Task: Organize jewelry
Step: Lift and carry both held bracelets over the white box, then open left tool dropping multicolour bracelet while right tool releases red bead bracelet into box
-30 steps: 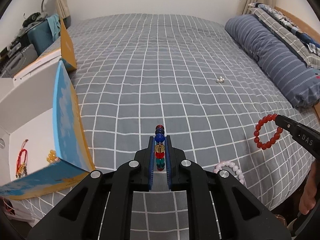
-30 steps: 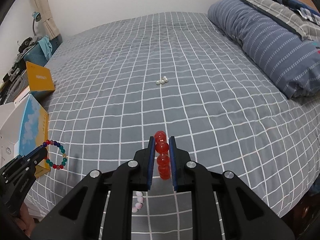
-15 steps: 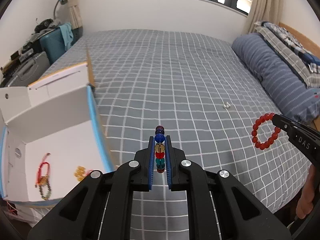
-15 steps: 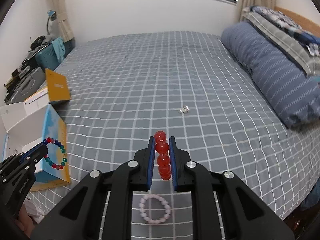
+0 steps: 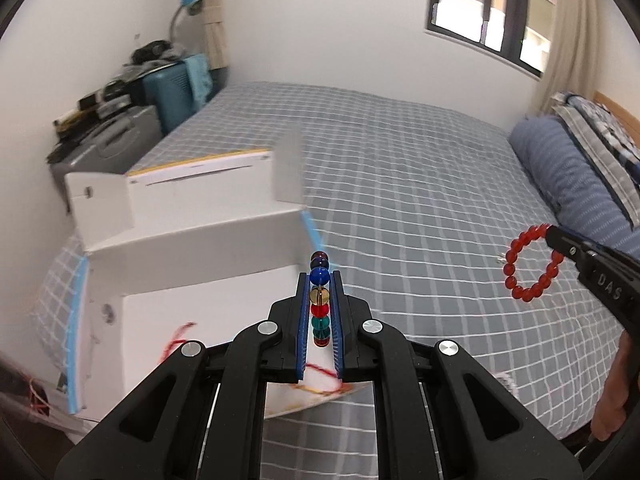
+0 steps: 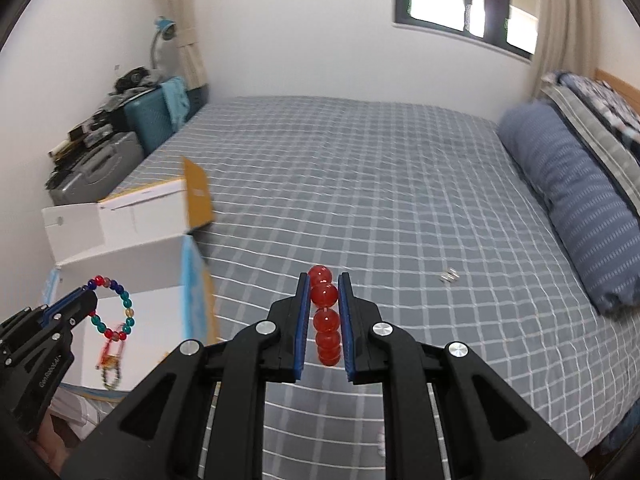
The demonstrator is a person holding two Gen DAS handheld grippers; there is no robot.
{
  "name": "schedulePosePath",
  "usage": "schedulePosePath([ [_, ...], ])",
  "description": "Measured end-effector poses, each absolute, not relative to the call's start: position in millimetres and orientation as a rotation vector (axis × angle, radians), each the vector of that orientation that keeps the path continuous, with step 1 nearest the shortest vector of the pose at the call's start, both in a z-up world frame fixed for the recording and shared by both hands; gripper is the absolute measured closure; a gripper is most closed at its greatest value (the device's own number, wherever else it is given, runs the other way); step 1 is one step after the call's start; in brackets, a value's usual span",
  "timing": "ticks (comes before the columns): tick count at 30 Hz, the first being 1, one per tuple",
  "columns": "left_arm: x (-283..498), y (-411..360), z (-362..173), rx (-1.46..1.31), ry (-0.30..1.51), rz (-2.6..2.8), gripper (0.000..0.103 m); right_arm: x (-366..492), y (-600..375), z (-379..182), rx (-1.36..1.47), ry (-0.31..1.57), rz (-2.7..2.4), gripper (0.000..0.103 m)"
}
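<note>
My left gripper (image 5: 320, 280) is shut on a multicoloured bead bracelet (image 5: 320, 300), held in the air over the near right corner of the open white box (image 5: 192, 248). From the right wrist view the same bracelet (image 6: 114, 308) hangs as a ring from the left gripper (image 6: 86, 294) above the box (image 6: 120, 248). My right gripper (image 6: 324, 280) is shut on a red bead bracelet (image 6: 325, 320) above the grey checked bed (image 6: 360, 200). The red bracelet (image 5: 534, 264) also shows in the left wrist view, hanging from the right gripper (image 5: 554, 234). Red-corded jewellery (image 5: 180, 336) lies inside the box.
A small pair of silver earrings (image 6: 449, 276) lies on the bed towards the blue striped bolster (image 6: 572, 200). The box's yellow lid flap (image 6: 198, 196) stands up. Suitcases (image 6: 100, 172) and clutter line the left wall. A pale bracelet (image 5: 506, 380) lies near the bed's front edge.
Both grippers have risen with their bracelets and swung left. The white box has come under the left gripper. The pale bracelet has slipped low in both views.
</note>
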State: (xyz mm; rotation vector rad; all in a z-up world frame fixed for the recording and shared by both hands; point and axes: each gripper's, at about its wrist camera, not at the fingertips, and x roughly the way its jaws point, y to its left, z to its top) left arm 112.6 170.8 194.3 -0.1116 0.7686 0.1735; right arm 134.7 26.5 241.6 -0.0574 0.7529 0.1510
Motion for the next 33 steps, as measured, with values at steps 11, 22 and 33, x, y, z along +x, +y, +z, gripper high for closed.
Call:
schedulePosePath([
  [11, 75, 274, 185, -0.173, 0.784, 0.328, 0.094, 132, 155, 238, -0.114, 0.747, 0.311, 0.09],
  [22, 57, 339, 139, -0.23, 0.845, 0.396, 0.094, 126, 244, 186, -0.159, 0.811, 0.419, 0.09],
  [33, 69, 364, 86, -0.257, 0.919, 0.403, 0.094, 133, 282, 123, -0.204, 0.882, 0.439, 0.09],
])
